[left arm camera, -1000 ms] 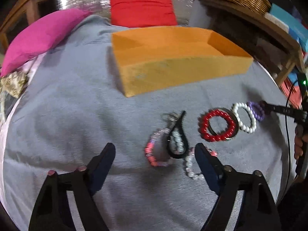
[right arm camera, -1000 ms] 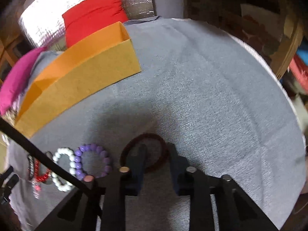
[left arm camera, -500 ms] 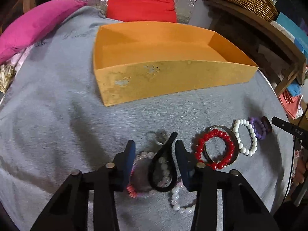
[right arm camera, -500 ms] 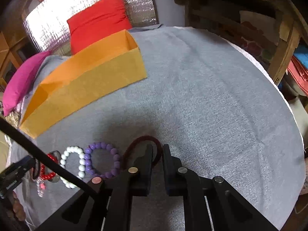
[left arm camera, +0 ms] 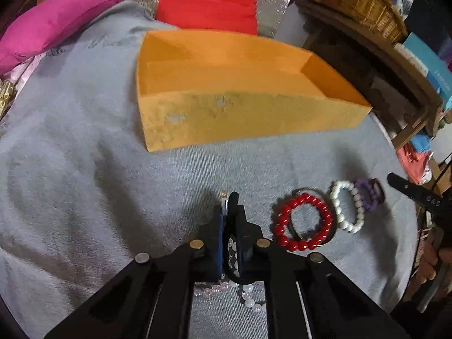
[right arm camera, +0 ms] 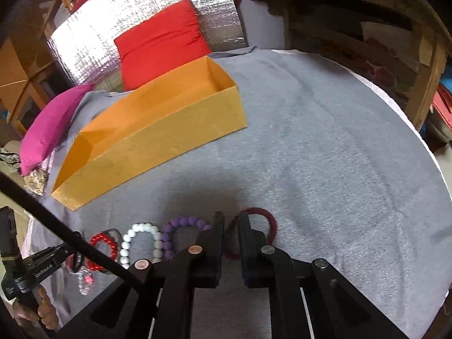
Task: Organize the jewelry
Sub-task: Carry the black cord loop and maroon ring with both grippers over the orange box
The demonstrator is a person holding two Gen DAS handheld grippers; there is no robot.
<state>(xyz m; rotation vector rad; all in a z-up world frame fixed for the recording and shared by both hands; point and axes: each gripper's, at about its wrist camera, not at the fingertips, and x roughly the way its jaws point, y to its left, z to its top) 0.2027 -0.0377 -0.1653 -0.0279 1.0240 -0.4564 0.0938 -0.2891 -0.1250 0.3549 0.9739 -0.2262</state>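
Note:
My left gripper (left arm camera: pixel 228 206) is shut on a black band (left arm camera: pixel 233 197), with a silver ring (left arm camera: pixel 224 197) pinched at its tips. Pale bracelet beads (left arm camera: pixel 248 296) lie under its fingers. To its right lie a red bead bracelet (left arm camera: pixel 303 197), a white one (left arm camera: pixel 340 217) and a purple one (left arm camera: pixel 367 197). My right gripper (right arm camera: pixel 230 220) is shut on a maroon hair band (right arm camera: pixel 268 220), just right of the purple bracelet (right arm camera: pixel 183 221) and the white bracelet (right arm camera: pixel 141 227). An open orange box (left arm camera: pixel 240 118) (right arm camera: pixel 158 141) stands behind the jewelry on the grey cloth.
A pink cushion (left arm camera: pixel 50 25) and a red cushion (left arm camera: pixel 206 0) lie beyond the box against silver foil (right arm camera: pixel 93 36). A wicker basket (left arm camera: pixel 358 0) sits on wooden shelving at the right. The grey cloth (right arm camera: pixel 325 141) drops off at its rounded right edge.
The left jaws have gone from wide apart to shut over the black band. The right jaws have narrowed onto the maroon band and the right view has lifted a little.

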